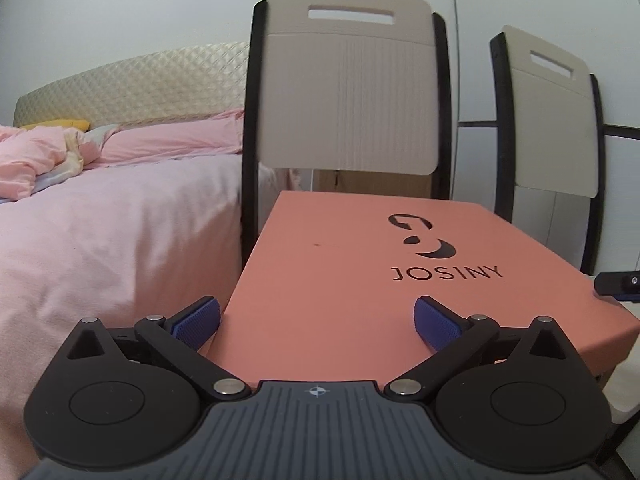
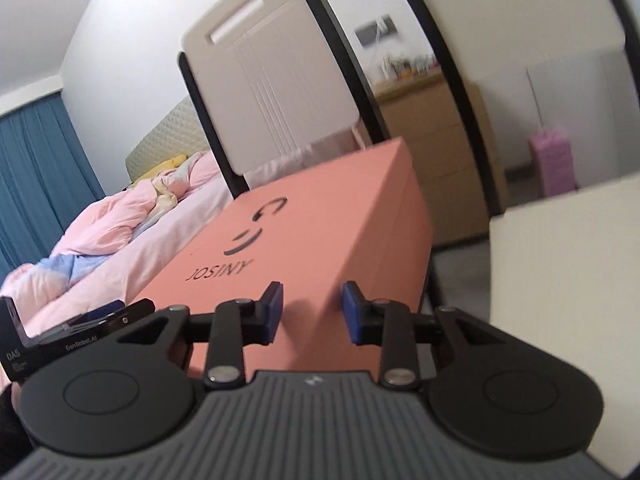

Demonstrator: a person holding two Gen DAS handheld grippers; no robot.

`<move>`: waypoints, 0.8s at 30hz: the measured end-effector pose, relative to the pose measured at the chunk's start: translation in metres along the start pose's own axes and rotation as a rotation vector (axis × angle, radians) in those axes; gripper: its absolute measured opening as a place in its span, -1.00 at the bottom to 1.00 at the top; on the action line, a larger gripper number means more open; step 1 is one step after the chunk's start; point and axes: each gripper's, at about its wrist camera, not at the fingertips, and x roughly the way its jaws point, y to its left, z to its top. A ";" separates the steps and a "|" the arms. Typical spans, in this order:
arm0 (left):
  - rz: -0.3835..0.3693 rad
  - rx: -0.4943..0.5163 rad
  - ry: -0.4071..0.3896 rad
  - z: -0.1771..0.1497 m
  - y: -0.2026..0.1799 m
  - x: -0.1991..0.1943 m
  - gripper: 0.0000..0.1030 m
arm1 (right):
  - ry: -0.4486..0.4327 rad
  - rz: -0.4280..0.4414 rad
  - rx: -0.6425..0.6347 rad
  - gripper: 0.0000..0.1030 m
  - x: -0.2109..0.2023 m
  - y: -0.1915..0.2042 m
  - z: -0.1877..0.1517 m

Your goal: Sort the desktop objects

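Both blue pads of my left gripper (image 1: 316, 326) spread wide over the salmon box (image 1: 360, 264) at lower centre; right gripper (image 2: 313, 312), half open, holds nothing, straddling its corner edge; closing there could skid it off

The left hand-held gripper (image 1: 316, 322), jaws wide apart, sits low in the frame over the salmon JOSINY box (image 1: 360, 280); bed (image 1: 100, 220) at left.

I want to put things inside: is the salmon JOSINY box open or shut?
Shut. The salmon JOSINY box shows its lid flat across the top, with no gap visible along the side edge in the right wrist view.
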 end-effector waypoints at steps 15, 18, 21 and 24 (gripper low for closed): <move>0.083 0.045 -0.105 -0.024 -0.010 -0.036 1.00 | -0.055 -0.043 -0.398 0.16 -0.019 0.035 -0.052; 0.068 0.046 -0.109 -0.024 -0.013 -0.034 1.00 | -0.051 -0.024 -0.326 0.10 -0.016 0.025 -0.044; 0.031 0.009 -0.079 -0.021 -0.008 -0.029 1.00 | -0.048 -0.012 -0.287 0.10 -0.012 0.019 -0.039; 0.030 -0.004 -0.062 -0.018 -0.007 -0.021 1.00 | -0.049 -0.012 -0.276 0.09 -0.008 0.018 -0.038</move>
